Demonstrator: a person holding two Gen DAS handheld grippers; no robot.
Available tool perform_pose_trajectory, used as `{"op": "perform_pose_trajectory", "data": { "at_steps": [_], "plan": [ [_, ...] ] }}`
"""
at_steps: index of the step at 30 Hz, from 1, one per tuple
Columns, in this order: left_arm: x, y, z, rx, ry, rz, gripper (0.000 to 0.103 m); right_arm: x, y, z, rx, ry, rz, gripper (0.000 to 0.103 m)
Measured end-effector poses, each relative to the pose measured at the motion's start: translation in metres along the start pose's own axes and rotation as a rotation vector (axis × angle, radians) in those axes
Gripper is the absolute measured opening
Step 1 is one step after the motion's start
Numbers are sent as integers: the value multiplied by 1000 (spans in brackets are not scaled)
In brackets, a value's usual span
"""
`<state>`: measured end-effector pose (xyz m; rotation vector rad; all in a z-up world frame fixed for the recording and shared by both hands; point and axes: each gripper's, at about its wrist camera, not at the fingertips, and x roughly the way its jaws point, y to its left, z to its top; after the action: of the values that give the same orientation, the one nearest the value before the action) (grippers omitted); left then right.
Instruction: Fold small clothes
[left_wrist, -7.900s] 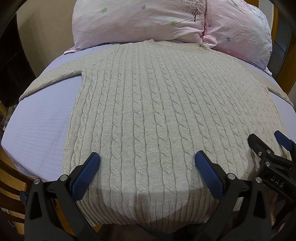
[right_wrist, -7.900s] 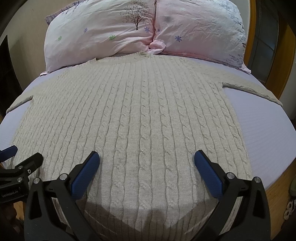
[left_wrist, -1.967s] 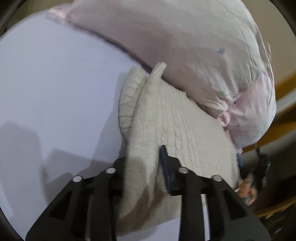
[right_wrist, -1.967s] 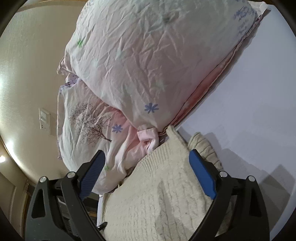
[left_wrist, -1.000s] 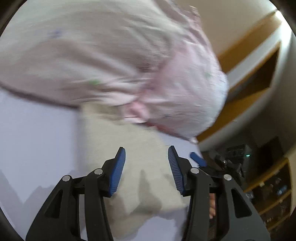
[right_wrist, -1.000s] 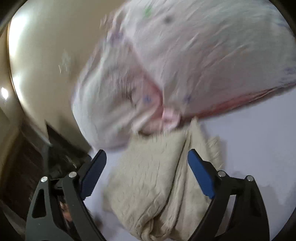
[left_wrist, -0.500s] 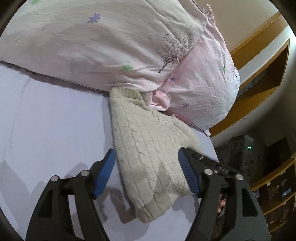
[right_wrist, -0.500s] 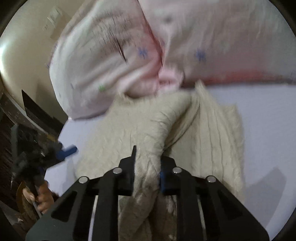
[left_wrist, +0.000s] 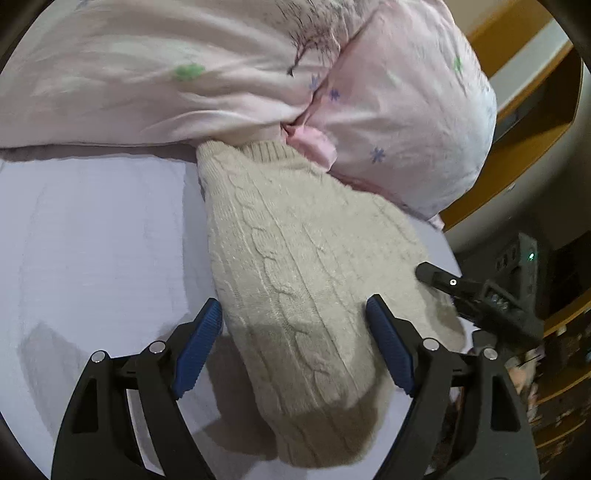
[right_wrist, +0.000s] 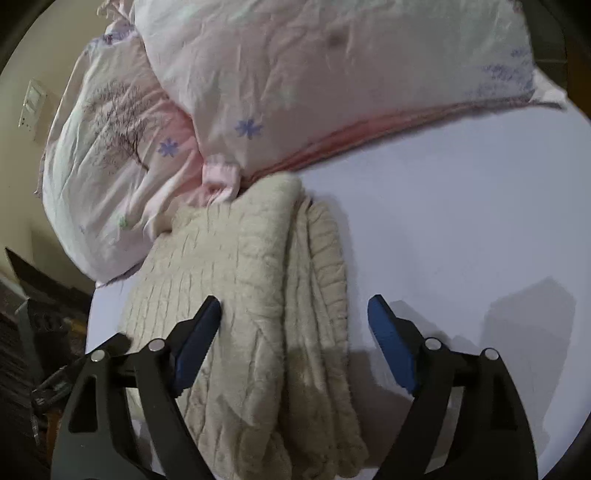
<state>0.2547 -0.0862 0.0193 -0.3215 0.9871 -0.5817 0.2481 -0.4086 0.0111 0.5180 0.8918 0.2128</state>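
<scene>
Grippers (left_wrist: 295, 343) (right_wrist: 295, 339) hover over sweater (left_wrist: 295, 266), jaws apart.

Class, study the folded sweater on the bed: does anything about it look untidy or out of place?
Yes. The sweater lies bunched in uneven layers, its collar end jammed against the pillows.

You are looking at a folded beige cable-knit wool-like sweater (left_wrist: 295, 266), its surface matt, fuzzy and ribbed at the collar, lying on a smooth matt lavender cotton-like bedsheet (left_wrist: 92, 240) with a fine woven grain. Behind it sit two crinkled pale pink printed fabric pillows (right_wrist: 332, 85), softly matt, and a glossy orange-brown wooden bed frame (left_wrist: 517, 122). Your left gripper (left_wrist: 295, 347) and right gripper (right_wrist: 295, 347) show matt black plastic arms, ridged blue rubbery pads (left_wrist: 197, 347) and small shiny metal rivets.
</scene>
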Motion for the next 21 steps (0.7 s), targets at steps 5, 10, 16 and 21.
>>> {"op": "perform_pose_trajectory", "data": {
  "at_steps": [5, 10, 16, 21],
  "plan": [
    [14, 3, -3, -47, 28, -41, 84, 11, -3, -14, 11, 40, 102, 69],
    [20, 10, -6, -83, 44, -120, 58, 4, -15, -28, 67, 15, 238, 35],
    [-47, 28, -9, 49, -83, -89, 47, 2, 41, -44, -74, 14, 323, 32],
    [-61, 44, -23, 135, -40, 119, 59, 20, 75, -54, -198, 40, 144, 54]
  ]
}}
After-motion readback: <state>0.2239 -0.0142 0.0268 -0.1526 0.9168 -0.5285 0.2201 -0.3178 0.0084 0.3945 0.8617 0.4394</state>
